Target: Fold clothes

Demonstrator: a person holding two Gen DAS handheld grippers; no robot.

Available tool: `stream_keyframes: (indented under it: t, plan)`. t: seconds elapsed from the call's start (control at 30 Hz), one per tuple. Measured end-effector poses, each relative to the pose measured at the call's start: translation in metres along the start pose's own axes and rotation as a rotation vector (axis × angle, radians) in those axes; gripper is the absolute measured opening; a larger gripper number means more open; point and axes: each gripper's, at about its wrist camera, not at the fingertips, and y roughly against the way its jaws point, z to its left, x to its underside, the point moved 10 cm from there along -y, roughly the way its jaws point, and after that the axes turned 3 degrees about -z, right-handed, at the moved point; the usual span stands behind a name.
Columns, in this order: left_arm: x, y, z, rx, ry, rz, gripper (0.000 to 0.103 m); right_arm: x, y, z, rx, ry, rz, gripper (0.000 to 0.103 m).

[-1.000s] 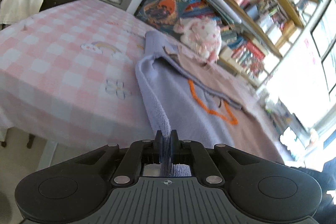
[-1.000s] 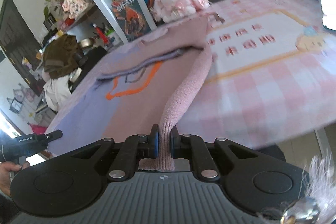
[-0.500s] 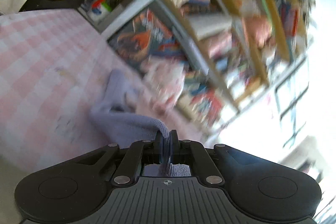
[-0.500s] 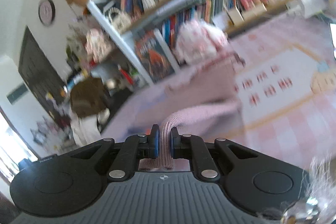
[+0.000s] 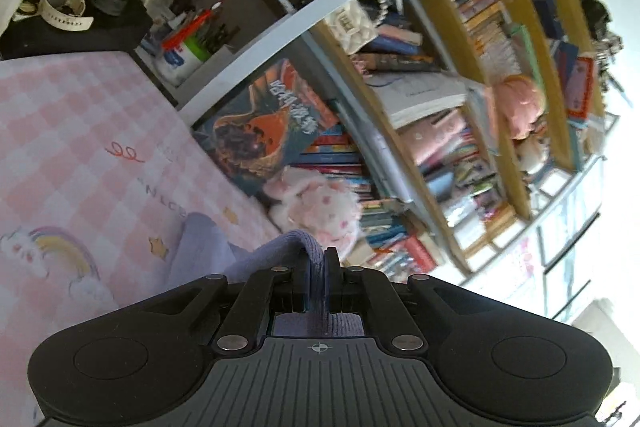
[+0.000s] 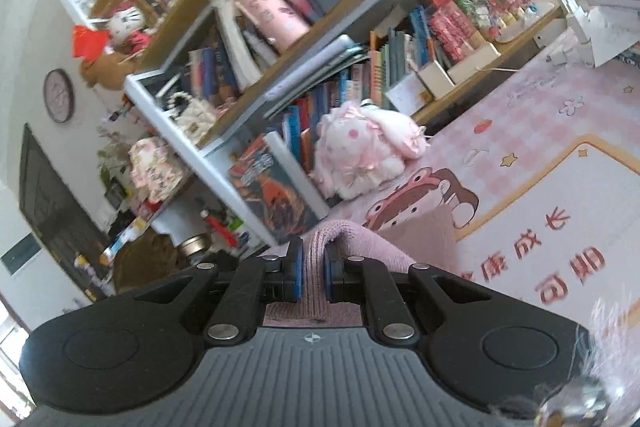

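The left hand-held gripper pinches the sweater's lilac edge; the right hand-held gripper clamps its pink edge, both above the worktop.

Two grippers, left gripper and right gripper; one sweater, lilac and pink; one plush rabbit; one wall clock; maybe one checked tablecloth

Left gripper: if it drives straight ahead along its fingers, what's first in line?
Likely the pink plush toy by the bookshelf, directly beyond the gripped lavender sweater. Depth unclear.
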Motion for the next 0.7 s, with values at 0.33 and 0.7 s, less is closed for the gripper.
stream_keyframes:
  t: [0.33, 0.7]
  plan:
    - [0.016, -0.055, 0.042, -0.139, -0.069, 0.095, 0.005, 0.014, -0.069, -0.052, 0.113, -0.038, 0.061, 0.009]
    - [0.01, -0.056, 0.051, -0.184, -0.21, 0.106, 0.029, 0.02, -0.084, -0.069, 0.168, -0.011, 0.067, 0.039]
